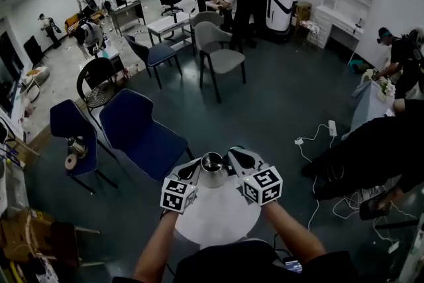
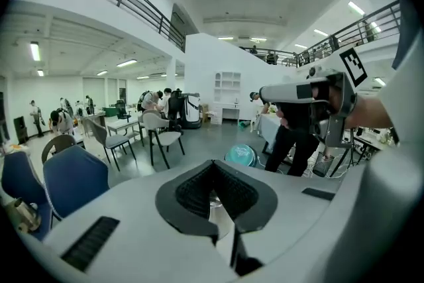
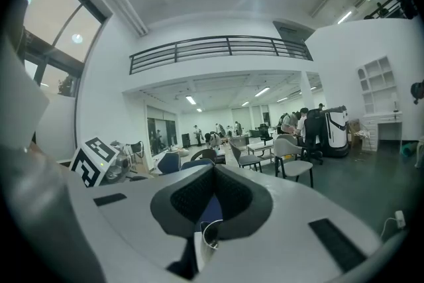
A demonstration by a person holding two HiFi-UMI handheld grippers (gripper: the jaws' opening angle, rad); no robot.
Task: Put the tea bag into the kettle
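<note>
Both sit tight to the kettle on the round white bench: left gripper and right gripper, each with jaws pressed together, nothing visibly pinched. Kettle upright, mouth up, long axis vertical. No tea bag in sight (already inside, perhaps?); if not, the next move means finding and pinching it.

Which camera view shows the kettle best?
The head view: the kettle shows plainly on the table between the left gripper and the right gripper. The left gripper view shows only a metal sliver of it past the jaws; the right gripper view shows nothing clear.
</note>
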